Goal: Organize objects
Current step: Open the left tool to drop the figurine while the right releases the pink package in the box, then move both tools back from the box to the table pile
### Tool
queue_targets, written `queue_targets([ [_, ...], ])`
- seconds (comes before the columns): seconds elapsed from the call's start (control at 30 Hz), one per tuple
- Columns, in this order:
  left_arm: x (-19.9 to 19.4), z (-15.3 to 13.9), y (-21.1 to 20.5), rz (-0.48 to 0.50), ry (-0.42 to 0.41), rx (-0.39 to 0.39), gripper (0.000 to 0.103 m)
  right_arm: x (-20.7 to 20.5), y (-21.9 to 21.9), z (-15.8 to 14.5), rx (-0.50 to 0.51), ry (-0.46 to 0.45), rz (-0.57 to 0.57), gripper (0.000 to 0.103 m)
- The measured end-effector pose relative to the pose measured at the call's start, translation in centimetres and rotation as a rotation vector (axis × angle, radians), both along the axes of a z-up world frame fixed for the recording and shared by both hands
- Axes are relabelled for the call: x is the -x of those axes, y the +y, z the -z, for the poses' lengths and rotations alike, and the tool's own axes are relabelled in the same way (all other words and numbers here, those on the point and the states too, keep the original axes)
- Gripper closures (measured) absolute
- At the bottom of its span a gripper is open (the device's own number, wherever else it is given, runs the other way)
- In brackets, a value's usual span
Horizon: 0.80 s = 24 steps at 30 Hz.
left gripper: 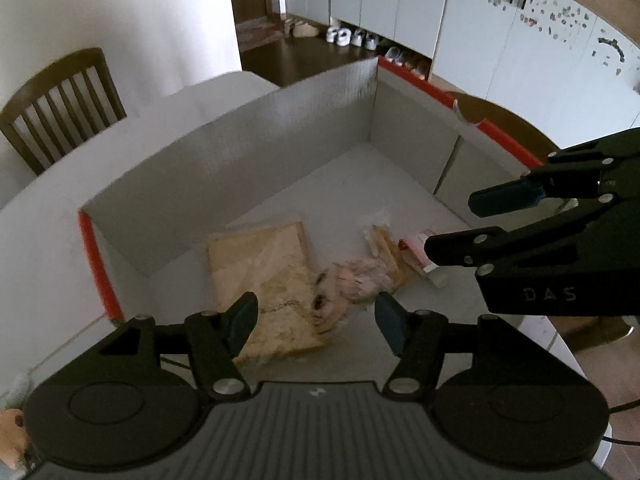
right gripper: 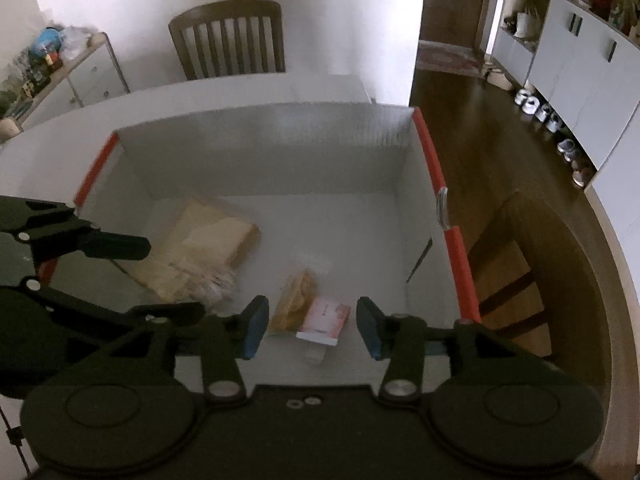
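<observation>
An open white box with red edges [left gripper: 100, 264] [right gripper: 454, 248] stands on the white table. Inside lie a flat tan packet [left gripper: 260, 272] [right gripper: 208, 248], a small plush toy [left gripper: 352, 284] [right gripper: 218, 286], a clear bag of tan snacks [left gripper: 384, 240] [right gripper: 296, 296] and a pink tube-like pack [left gripper: 416, 246] [right gripper: 324, 318]. My left gripper [left gripper: 316, 320] is open and empty above the packet and toy. My right gripper [right gripper: 312, 326] is open and empty above the pink pack; it also shows in the left wrist view [left gripper: 452, 222].
Wooden chairs stand at the far side [right gripper: 230, 40] [left gripper: 60, 104] and the right side [right gripper: 516, 264] of the table. A small stuffed toy [left gripper: 12, 432] lies on the table outside the box. A cabinet with clutter [right gripper: 60, 76] stands at the wall.
</observation>
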<state>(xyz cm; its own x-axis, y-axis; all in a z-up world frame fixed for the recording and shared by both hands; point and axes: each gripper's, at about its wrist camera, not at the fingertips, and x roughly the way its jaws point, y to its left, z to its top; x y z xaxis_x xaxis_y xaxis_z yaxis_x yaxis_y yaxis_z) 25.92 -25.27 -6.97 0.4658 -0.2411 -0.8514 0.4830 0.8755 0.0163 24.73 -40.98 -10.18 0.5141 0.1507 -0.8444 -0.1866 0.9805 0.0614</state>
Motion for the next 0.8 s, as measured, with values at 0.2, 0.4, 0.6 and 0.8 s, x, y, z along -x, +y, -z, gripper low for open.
queue_targets([
  [0.2, 1.0, -2.0, 1.3, -0.006, -0.032, 0.056, 0.039, 1.2, 0.5, -2.1, -0.014, -0.046, -0.008, 0.053],
  [0.4, 2.3, -3.9, 3.4, -0.026, -0.064, 0.111, 0.039, 2.5, 1.4, -4.5, -0.04, -0.094, 0.0, 0.048],
  [0.6, 4.0, -5.6, 6.4, -0.052, -0.099, 0.155, 0.039, 4.3, 2.7, -6.5, -0.048, -0.151, 0.0, 0.048],
  [0.8, 6.0, -7.0, 9.5, -0.064, -0.139, 0.164, 0.036, 5.7, 5.0, -7.9, -0.052, -0.189, -0.01, 0.047],
])
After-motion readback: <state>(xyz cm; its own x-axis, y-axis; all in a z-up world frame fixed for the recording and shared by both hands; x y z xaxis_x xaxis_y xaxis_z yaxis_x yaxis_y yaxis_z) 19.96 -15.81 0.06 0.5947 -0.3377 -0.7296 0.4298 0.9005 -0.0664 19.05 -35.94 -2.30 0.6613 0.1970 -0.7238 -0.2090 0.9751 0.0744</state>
